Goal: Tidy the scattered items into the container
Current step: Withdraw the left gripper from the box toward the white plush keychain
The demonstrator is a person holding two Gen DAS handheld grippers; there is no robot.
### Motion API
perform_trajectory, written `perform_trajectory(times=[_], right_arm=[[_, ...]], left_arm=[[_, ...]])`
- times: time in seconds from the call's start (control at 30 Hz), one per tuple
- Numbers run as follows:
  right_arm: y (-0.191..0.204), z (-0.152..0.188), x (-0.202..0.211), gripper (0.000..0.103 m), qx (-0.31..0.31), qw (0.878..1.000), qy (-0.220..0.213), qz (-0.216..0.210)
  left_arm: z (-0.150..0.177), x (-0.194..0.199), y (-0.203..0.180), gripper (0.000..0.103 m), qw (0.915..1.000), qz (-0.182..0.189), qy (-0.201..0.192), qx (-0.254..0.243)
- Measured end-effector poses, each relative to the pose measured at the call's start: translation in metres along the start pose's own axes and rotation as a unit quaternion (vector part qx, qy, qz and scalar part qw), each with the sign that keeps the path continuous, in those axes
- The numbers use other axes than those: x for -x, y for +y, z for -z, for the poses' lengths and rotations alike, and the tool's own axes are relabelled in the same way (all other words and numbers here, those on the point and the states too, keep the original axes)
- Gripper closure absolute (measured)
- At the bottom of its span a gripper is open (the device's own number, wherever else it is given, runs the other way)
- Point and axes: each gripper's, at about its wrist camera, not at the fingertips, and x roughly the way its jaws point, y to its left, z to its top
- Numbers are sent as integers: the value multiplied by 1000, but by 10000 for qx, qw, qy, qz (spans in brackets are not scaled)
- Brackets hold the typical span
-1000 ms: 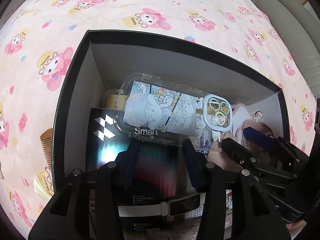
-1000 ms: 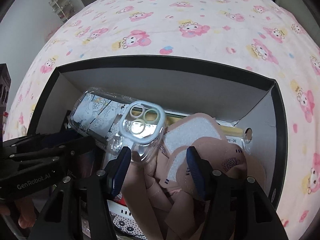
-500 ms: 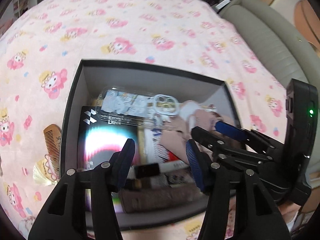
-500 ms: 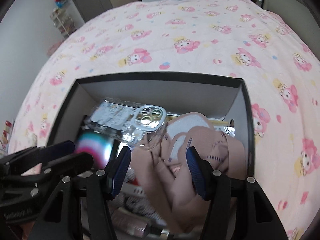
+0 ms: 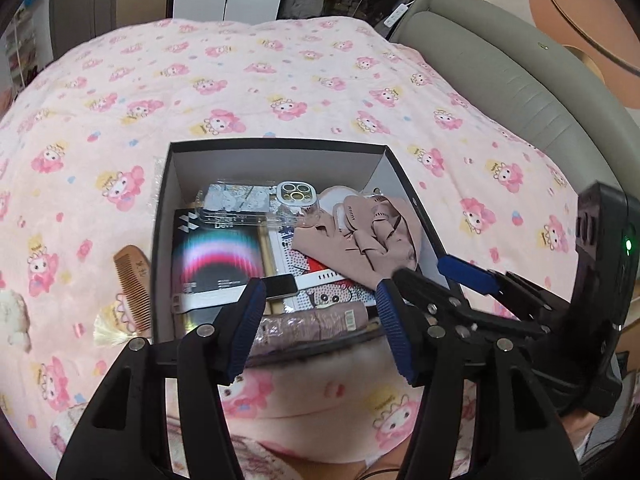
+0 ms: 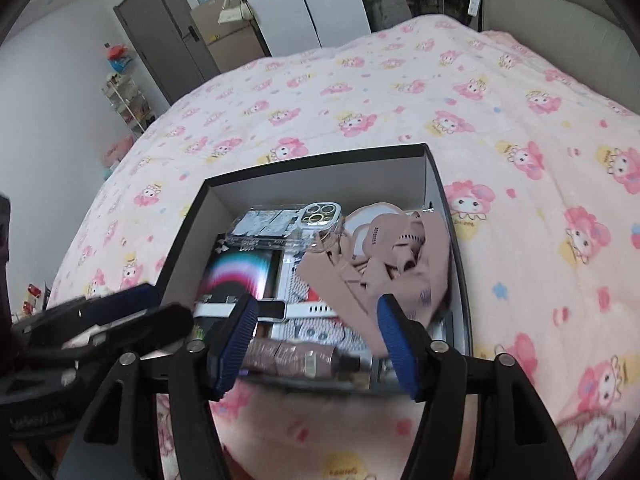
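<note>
The black box (image 5: pixel 276 146) sits on the pink blanket (image 5: pixel 280 80) already holding a clear phone case (image 5: pixel 256 204), a beige garment (image 5: pixel 368 232) and other bits, while a wooden comb (image 5: pixel 132 288) lies outside, just left of its left wall. Both the left gripper (image 5: pixel 320 312) and right gripper (image 6: pixel 316 330) hang above the near rim, their jaws having just been opening, spread with nothing between them. The comb lies flat on soft fabric, so a pinch could snag blanket or tip it away.

We hold our left hand-held gripper (image 5: pixel 320 322) and our right hand-held gripper (image 6: pixel 314 334) side by side, both tipped downward. Their jaws have just been opening, with nothing between them.
</note>
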Motion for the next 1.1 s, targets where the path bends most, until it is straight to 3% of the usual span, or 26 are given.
perform_trajectory(times=[0.5,0.8,1.1], right_arm=[[44,23,50,43,239,9992,-308,-54],[93,30,40,43,664,9974,-138,-235],[158,37,12,43,1154,9924,112,-423]], left_arm=[[29,60,10,43,9993,152,-307,-129],[50,85,54,43,9993,-71,-334,156],[76,104,121,43,9957,-262,-439,777]])
